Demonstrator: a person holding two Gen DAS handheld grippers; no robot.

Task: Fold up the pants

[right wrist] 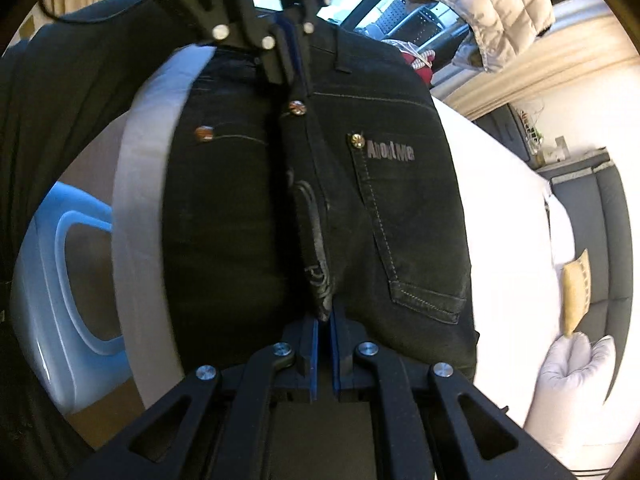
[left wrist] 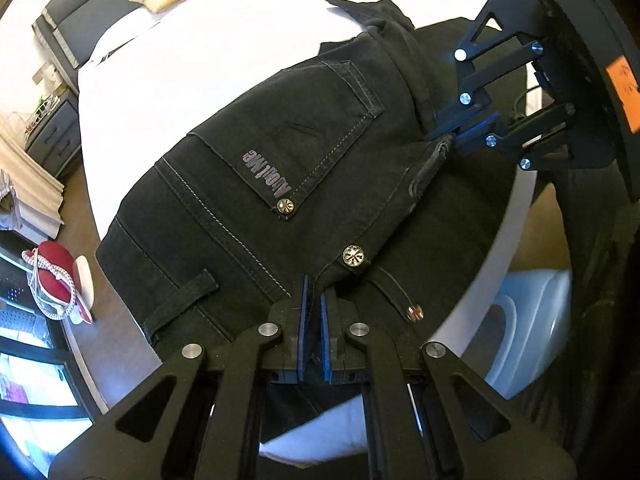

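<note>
Grippers face each other across black jeans [left wrist: 256,168]: left gripper [left wrist: 314,308] clamps the waistband, right gripper [right wrist: 324,320] clamps the crotch fold. Jeans lie doubled at the white bed [left wrist: 192,56] edge.

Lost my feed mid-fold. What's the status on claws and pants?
Left claw shut on pants at waistband. Right claw shut on the crotch seam end. Pants half-folded on the white bed. Nothing in the way.

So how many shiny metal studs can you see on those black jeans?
3: one at the back pocket corner, one by the left gripper at, one coppery nearer the bed edge. Others may be hidden.
</note>
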